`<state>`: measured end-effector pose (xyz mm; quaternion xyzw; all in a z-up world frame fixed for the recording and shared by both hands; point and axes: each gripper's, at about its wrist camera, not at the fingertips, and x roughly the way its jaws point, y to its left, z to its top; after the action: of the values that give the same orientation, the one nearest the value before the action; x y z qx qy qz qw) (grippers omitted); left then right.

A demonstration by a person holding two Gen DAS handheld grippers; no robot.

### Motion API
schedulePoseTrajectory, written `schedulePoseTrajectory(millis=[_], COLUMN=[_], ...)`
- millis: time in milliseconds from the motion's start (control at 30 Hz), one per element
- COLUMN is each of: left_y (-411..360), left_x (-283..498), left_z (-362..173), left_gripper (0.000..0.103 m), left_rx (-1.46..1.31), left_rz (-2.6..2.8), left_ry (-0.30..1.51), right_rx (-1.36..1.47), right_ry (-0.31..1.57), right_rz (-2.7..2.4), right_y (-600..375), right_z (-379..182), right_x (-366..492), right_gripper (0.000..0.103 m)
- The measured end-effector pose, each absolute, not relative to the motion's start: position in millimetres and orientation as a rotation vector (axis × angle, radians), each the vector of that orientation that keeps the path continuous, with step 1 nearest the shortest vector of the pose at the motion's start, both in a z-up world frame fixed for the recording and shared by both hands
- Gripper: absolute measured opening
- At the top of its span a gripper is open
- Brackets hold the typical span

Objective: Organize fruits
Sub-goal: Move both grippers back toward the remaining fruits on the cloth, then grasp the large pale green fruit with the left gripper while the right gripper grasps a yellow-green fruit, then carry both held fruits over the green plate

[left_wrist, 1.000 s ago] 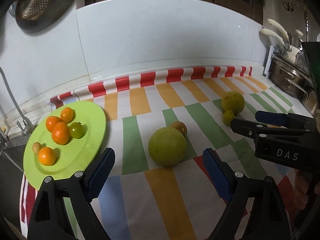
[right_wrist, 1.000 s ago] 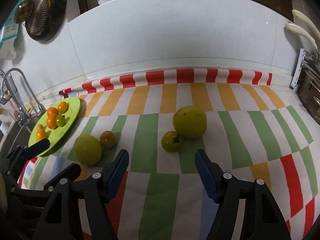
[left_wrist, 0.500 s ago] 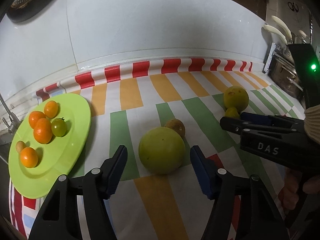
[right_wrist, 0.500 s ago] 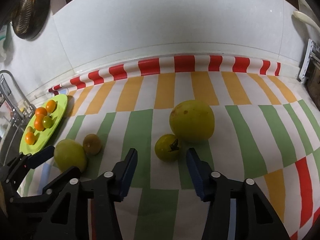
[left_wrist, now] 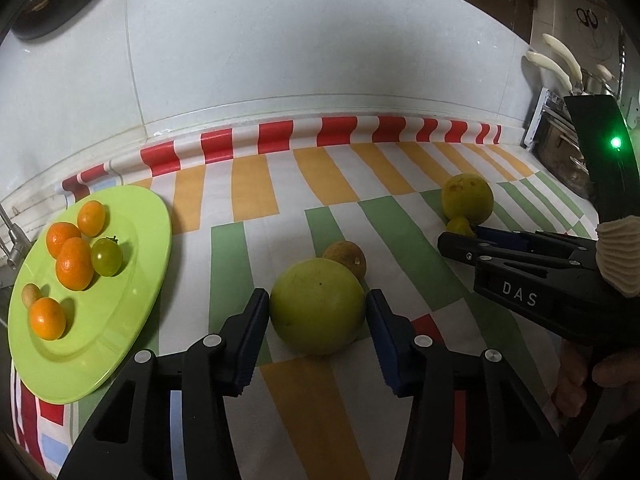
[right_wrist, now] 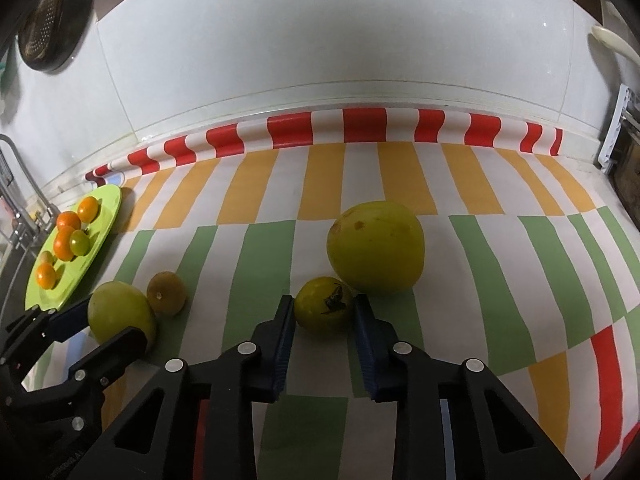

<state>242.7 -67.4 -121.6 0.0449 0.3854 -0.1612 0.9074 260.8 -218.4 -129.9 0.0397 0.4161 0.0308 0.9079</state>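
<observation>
On a striped cloth (left_wrist: 248, 184) spread over a kitchen counter, a lime-green plate (left_wrist: 132, 320) at the far left carries four small oranges (left_wrist: 74, 263), a green tomato (left_wrist: 106, 256) and a pale little fruit (left_wrist: 30, 294) at its near rim. To its right, the left gripper (left_wrist: 318, 310) brackets a large green fruit (left_wrist: 318, 312): its jaws are closing, and both blue-lined pads appear to touch the fruit's sides, though the contact on the left pad is hard to confirm from this angle. A small brown fruit (left_wrist: 346, 258) sits just behind that green one, touching it. Farther right, seen from the right wrist camera, the right gripper (right_wrist: 324, 310) pinches a small yellow-green tomato (right_wrist: 324, 307) with a dark stem scar, a pad pressed against each side while the tomato rests on the cloth. A large yellow fruit (right_wrist: 376, 246) lies just behind and to the right of the tomato, touching or nearly touching it. The person's sleeve cuff (left_wrist: 618, 256) and fingers (left_wrist: 572, 388) show at the right edge of the left wrist view, behind the right gripper's black body. White wall tiles (right_wrist: 320, 40) rise behind the counter.
</observation>
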Motion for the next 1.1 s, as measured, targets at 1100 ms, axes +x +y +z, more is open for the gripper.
schedulePoseTrajectory(millis=[1100], left_y=[-20], left_x=[165], left_z=[-65], left_gripper=[0.049], left_rx=[0.028], left_rz=[-0.290], left_ry=[0.689], right_rx=[0.024], right_ry=[0.727], right_rz=[0.183], right_y=[-175], right_z=[-60], right_x=[171], right_gripper=[0.030])
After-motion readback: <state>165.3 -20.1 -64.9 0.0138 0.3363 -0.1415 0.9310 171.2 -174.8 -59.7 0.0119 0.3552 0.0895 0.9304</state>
